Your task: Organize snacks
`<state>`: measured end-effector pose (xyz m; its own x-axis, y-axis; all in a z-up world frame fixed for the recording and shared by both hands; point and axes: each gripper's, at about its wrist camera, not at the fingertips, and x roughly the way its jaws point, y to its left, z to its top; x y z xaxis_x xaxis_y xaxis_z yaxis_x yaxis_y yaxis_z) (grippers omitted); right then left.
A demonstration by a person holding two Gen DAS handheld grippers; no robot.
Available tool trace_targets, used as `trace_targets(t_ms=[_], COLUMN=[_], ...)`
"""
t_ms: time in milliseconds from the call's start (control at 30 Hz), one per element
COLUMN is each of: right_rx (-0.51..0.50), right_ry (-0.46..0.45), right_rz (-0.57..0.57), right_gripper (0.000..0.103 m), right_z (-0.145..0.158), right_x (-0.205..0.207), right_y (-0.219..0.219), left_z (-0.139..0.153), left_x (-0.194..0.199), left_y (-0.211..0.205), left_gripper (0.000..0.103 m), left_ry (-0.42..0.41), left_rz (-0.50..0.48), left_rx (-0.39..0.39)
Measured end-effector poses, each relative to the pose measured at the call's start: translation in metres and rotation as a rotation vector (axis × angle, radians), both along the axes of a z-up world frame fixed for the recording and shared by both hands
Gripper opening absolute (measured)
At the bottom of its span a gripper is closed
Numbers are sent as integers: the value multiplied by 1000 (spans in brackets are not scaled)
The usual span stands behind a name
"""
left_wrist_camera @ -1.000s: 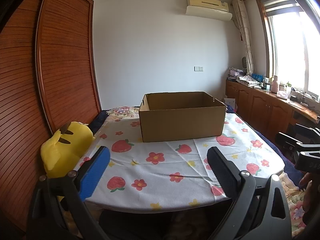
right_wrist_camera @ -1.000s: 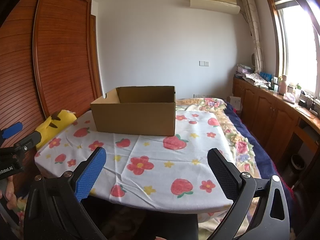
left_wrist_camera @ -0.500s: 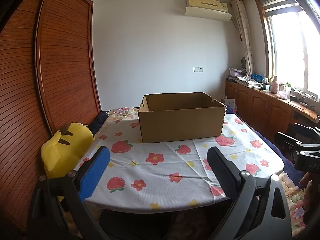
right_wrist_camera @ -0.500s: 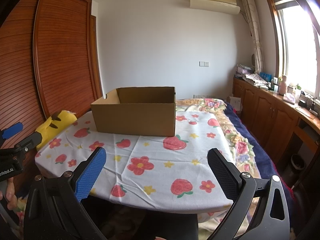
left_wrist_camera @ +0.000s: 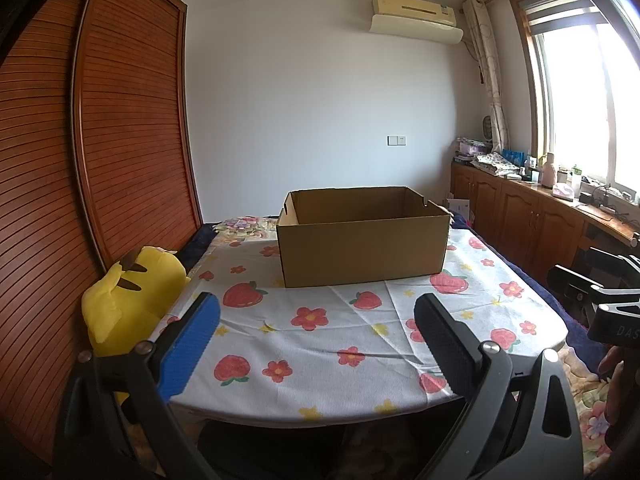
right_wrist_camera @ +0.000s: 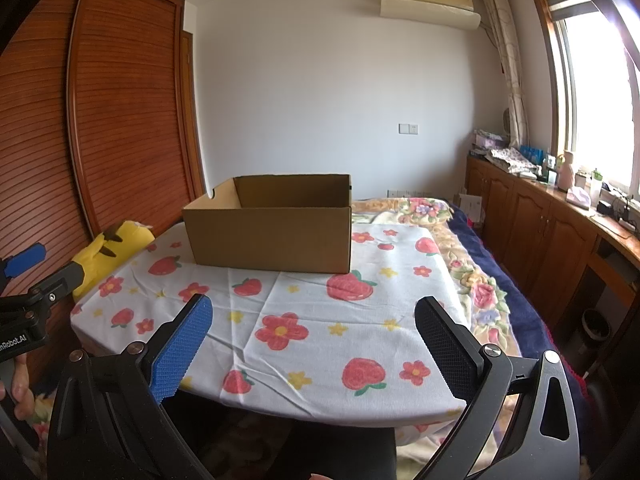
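Both jaws wide, unloaded; cardboard box (left_wrist_camera: 362, 236) mid-table, tablecloth (left_wrist_camera: 320, 344) edge near.

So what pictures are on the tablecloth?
Red strawberries, red flowers and small yellow stars on a white tablecloth, clearest in the right wrist view.

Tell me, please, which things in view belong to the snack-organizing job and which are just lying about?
For the job:
box, open-topped, on the table
left gripper, open, holding nothing
right gripper, open, holding nothing
No snacks are in view.

Lying about:
yellow plush beside the table
clutter on the windowsill
bed quilt
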<state>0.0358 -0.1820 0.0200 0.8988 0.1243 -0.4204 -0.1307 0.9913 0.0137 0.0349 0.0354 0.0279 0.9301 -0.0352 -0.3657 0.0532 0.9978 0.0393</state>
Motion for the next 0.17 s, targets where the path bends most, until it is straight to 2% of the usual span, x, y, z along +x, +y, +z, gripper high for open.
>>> trace_targets(t_ms=[167], right_rx=[-1], right_ry=[-1], right_rz=[-1], right_gripper=[103], right_z=[1], right_x=[0], right_y=[0], left_z=[0], left_x=[0], left_y=[0], left_gripper=[99], left_ry=[0], left_rz=[0], left_rx=[0])
